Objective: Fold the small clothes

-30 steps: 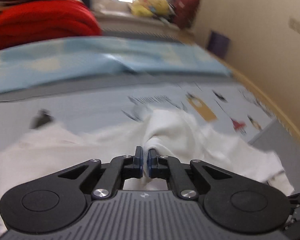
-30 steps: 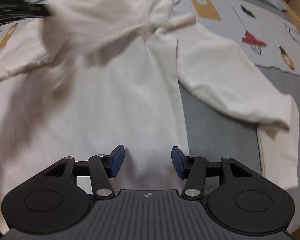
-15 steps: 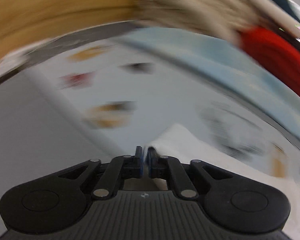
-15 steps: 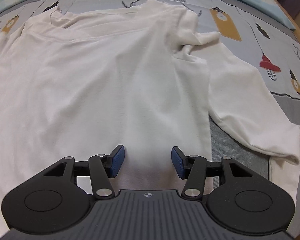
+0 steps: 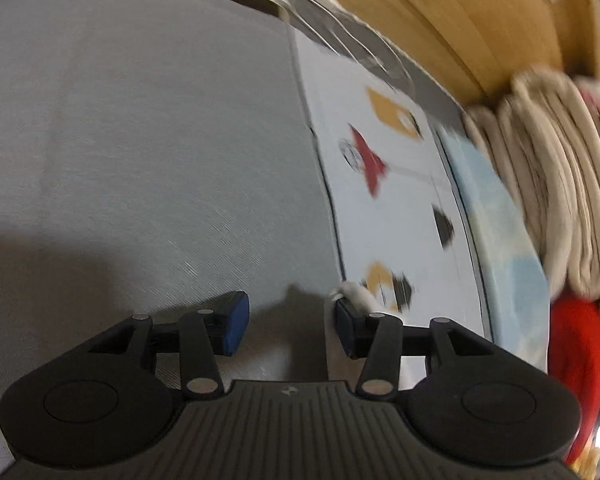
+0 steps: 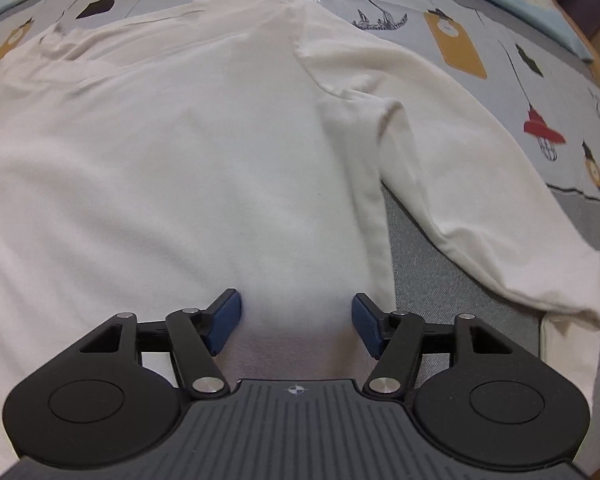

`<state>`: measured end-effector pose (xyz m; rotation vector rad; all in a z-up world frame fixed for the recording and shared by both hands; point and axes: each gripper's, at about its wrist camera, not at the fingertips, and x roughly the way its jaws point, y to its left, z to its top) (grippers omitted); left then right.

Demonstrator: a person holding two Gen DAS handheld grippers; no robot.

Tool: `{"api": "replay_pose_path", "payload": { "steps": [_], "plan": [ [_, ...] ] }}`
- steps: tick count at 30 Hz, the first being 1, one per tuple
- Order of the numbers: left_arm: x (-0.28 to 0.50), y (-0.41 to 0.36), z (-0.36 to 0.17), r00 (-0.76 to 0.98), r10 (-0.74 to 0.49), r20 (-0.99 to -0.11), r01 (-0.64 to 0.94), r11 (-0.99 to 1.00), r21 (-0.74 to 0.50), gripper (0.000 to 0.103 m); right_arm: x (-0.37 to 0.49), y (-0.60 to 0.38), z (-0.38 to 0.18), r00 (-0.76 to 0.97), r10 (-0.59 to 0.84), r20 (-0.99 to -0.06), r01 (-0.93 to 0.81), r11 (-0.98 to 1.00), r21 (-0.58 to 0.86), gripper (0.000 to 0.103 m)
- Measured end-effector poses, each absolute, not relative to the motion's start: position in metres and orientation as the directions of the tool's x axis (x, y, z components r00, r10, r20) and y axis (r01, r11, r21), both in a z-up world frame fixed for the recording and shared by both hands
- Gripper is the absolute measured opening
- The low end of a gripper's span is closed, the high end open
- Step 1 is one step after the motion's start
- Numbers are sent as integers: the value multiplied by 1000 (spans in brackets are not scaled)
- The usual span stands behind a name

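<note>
Both tongs, left and right, apparently opening.

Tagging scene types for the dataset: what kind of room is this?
Most likely a bedroom. The white top lies spread on a printed bedsheet, folded blankets are stacked at the bed's edge, and a wooden board, perhaps the bed frame, runs alongside.

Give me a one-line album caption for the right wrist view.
Right tool, jaws opening, poised over a white long-sleeved shirt spread flat on a patterned bedsheet.
</note>
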<state>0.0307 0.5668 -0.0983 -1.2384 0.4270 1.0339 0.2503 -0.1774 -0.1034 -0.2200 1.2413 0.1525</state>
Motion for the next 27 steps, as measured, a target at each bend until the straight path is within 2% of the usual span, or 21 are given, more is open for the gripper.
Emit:
{"api": "replay_pose_path", "payload": {
  "steps": [3, 6, 11, 13, 16, 19, 24, 27],
  "plan": [
    [10, 572, -88, 461, 504, -731, -813, -91, -575, 51, 250, -178, -105, 325, -5, -946, -248, 964, -91, 63],
    [-3, 576, -86, 465, 511, -723, -798, -112, -593, 51, 250, -178, -105, 328, -9, -945, -248, 964, -95, 63],
    [36, 550, -53, 518, 497, -696, -851, 220, -477, 51, 251, -178, -105, 329, -10, -944, -251, 963, -98, 64],
    [55, 530, -40, 556, 475, -682, -831, 348, -434, 51, 251, -177, -105, 329, -12, -944, -247, 964, -99, 64],
    [80, 509, -30, 554, 397, -731, -797, 505, -330, 54, 250, -173, -104, 333, -19, -943, -258, 960, -111, 64],
    [89, 492, -32, 496, 396, -773, -780, 595, -196, 64, 251, -173, -104, 327, -18, -945, -256, 961, -107, 64],
    [78, 493, -53, 444, 228, -866, -784, 568, -252, 64, 252, -169, -104, 331, -26, -943, -270, 955, -121, 64],
    [96, 496, -64, 459, 165, -873, -714, 653, -252, 62, 252, -167, -104, 332, -32, -943, -272, 954, -128, 64]
  ]
}}
